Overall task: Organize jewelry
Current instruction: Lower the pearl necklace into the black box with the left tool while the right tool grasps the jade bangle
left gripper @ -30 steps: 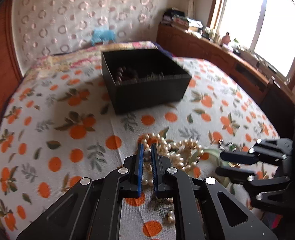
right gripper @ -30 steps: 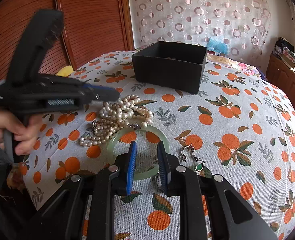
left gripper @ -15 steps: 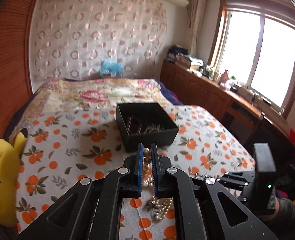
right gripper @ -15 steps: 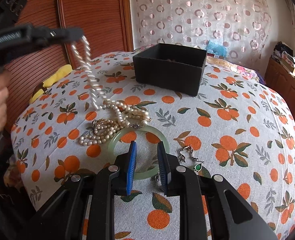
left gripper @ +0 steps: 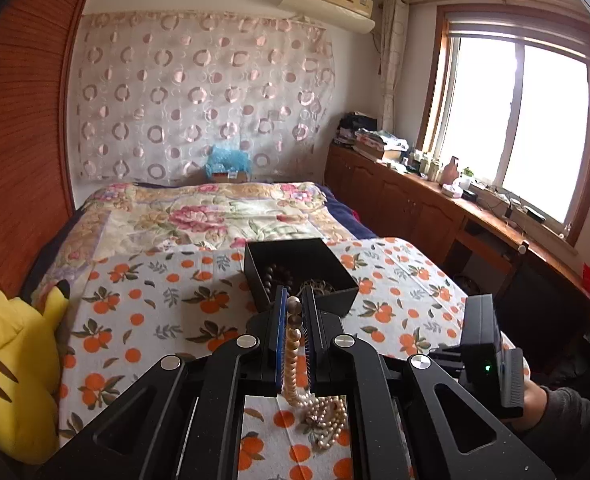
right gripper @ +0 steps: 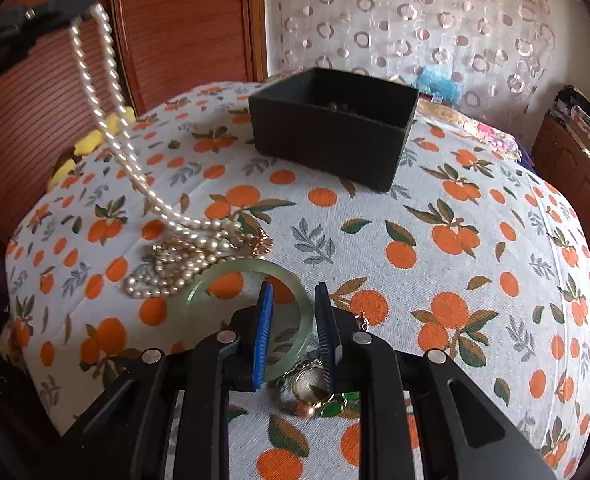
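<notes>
My left gripper (left gripper: 294,300) is shut on a pearl necklace (left gripper: 293,344) and held high above the bed. In the right wrist view that left gripper (right gripper: 83,8) is at the top left. The pearl necklace (right gripper: 95,80) hangs from it as a double strand, down to a pile of pearls (right gripper: 183,256) on the orange-print cloth. My right gripper (right gripper: 293,296) stands open just over the right rim of a pale green bangle (right gripper: 231,270), its pads not pressing on it. A black open box (right gripper: 327,140) with dark beads inside sits farther back, also seen as the black box (left gripper: 335,300).
Small gold and green-stone pieces (right gripper: 319,396) lie under my right gripper. A yellow plush toy (left gripper: 11,364) sits at the bed's left edge. A wooden cabinet (left gripper: 415,208) runs under the window. A person's hand (left gripper: 535,404) holds the right gripper (left gripper: 491,360).
My left gripper has risen with the pearl necklace, drawing a strand up off the pile. The right gripper has stayed over the bangle.
</notes>
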Action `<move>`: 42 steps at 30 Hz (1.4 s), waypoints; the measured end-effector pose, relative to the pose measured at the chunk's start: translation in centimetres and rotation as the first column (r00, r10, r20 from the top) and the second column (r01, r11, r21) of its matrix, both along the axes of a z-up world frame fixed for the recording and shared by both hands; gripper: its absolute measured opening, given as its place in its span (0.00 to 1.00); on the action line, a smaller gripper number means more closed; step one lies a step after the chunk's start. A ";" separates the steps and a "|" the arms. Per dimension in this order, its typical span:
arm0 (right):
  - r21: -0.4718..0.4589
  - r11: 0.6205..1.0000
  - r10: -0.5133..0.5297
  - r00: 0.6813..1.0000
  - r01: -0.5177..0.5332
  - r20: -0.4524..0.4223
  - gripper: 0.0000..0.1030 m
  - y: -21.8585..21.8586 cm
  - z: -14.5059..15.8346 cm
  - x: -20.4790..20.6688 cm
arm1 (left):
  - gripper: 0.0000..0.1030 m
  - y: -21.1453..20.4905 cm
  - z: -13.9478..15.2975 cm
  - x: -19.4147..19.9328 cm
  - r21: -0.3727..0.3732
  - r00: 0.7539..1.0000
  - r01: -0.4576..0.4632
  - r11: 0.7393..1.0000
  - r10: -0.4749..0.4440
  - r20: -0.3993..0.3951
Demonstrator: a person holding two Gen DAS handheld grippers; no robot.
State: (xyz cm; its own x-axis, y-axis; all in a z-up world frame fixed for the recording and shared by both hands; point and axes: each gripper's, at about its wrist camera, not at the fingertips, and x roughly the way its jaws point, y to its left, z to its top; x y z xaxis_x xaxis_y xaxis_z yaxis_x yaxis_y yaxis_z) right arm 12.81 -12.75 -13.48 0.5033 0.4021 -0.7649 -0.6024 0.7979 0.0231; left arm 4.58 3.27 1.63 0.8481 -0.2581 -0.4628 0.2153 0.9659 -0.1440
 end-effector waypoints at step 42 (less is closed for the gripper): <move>0.108 0.993 -0.060 0.986 0.044 0.154 0.08 -3.9 8.3 6.9 | 0.07 -4.1 9.5 7.3 0.080 0.989 0.049 0.996 -0.059 0.138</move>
